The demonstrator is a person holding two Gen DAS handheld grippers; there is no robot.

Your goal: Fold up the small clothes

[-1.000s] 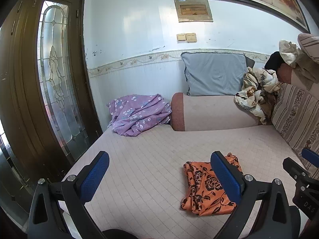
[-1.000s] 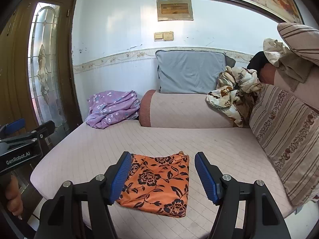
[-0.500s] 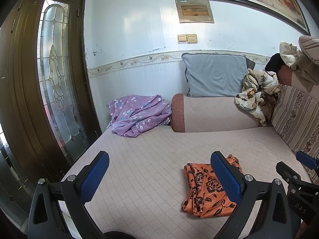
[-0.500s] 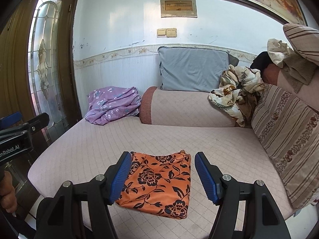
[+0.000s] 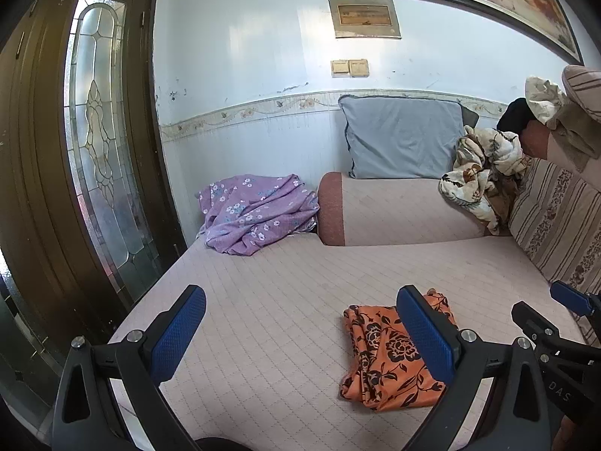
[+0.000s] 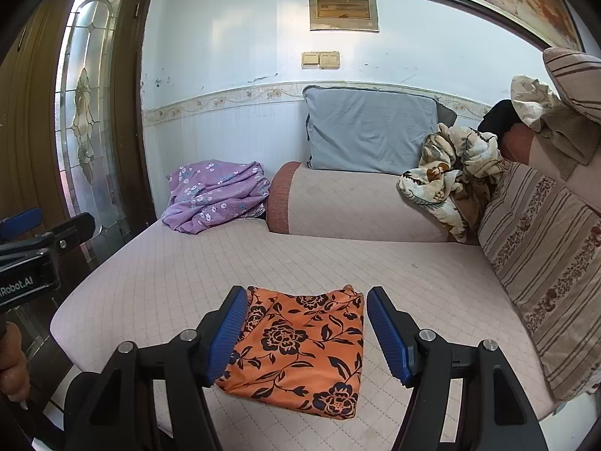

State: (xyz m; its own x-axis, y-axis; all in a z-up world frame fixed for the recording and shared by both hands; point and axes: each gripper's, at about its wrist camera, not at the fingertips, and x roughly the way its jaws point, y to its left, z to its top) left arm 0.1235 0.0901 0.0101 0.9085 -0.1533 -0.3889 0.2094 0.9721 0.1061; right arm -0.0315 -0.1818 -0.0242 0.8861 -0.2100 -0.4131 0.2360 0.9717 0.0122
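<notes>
A folded orange cloth with black flowers (image 6: pixel 300 349) lies flat near the front edge of the pink quilted sofa seat (image 6: pixel 338 263). My right gripper (image 6: pixel 306 334) hovers above and in front of it, open, its blue pads apart with nothing pressed between them. In the left wrist view the same orange cloth (image 5: pixel 387 357) sits at the lower right, partly behind my right-hand finger. My left gripper (image 5: pixel 300 334) is open wide over bare seat, left of the cloth. A crumpled purple flowered garment (image 5: pixel 255 218) lies at the back left of the seat.
A pink bolster (image 6: pixel 357 203) and a grey pillow (image 6: pixel 368 131) line the back wall. A cream patterned cloth heap (image 6: pixel 447 173) and striped cushions (image 6: pixel 541 263) fill the right side. A dark wooden door with glass (image 5: pixel 97 150) stands left. A hand (image 6: pixel 13 368) holds the left tool.
Both views have shifted slightly; the right tool sits a little further left in the left wrist view. The orange cloth has not moved and both grippers stay open.
</notes>
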